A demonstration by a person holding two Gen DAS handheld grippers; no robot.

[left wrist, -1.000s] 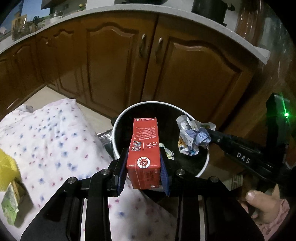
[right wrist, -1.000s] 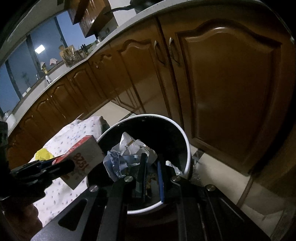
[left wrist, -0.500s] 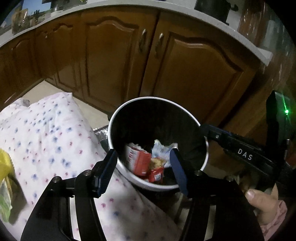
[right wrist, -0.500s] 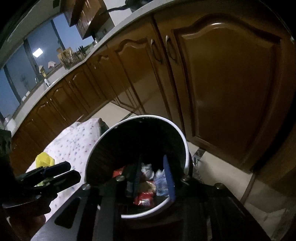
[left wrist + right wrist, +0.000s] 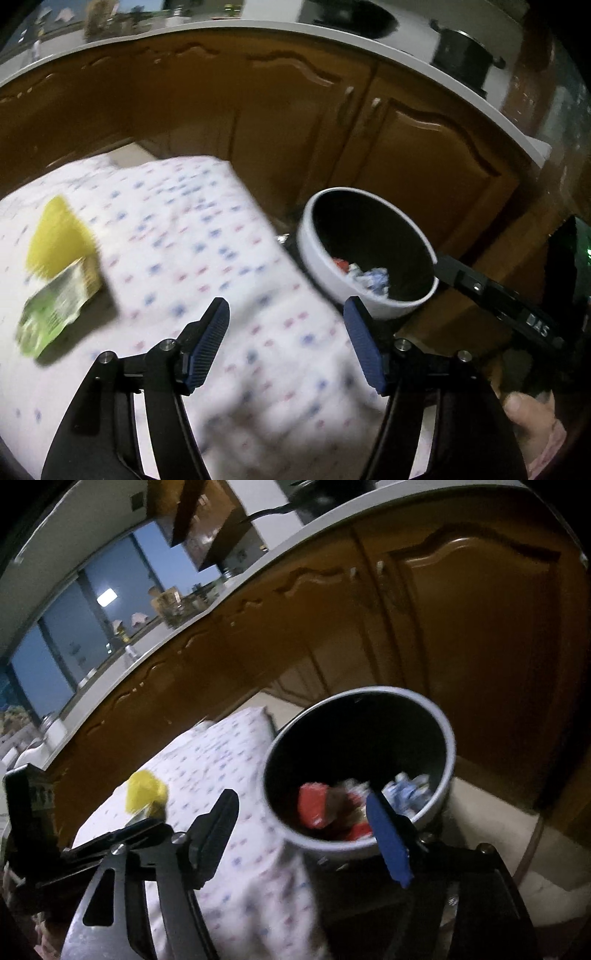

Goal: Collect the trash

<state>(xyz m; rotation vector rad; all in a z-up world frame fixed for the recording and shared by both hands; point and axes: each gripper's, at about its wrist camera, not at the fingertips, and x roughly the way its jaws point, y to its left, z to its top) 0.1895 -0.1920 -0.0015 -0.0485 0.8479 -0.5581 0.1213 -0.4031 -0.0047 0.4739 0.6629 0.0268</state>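
Lying flat, green wrapper point(image 5: 55, 314), pointing toward yellow packet point(image 5: 55, 240)

Left tongs point(image 5: 286, 341) just opening, empty, over cloth point(image 5: 207, 236); bin point(image 5: 321, 258) right.

Both views are dim and warm-toned, with heavy fisheye bending and black corners. Motion blur smears the spotted cloth point(image 5: 207, 236), the yellow wrapper point(image 5: 55, 236) and the bin point(image 5: 448, 760). Dusk-blue windows point(image 5: 77, 635) reflect a ceiling light. A green glare spot shows at the left view's right edge.
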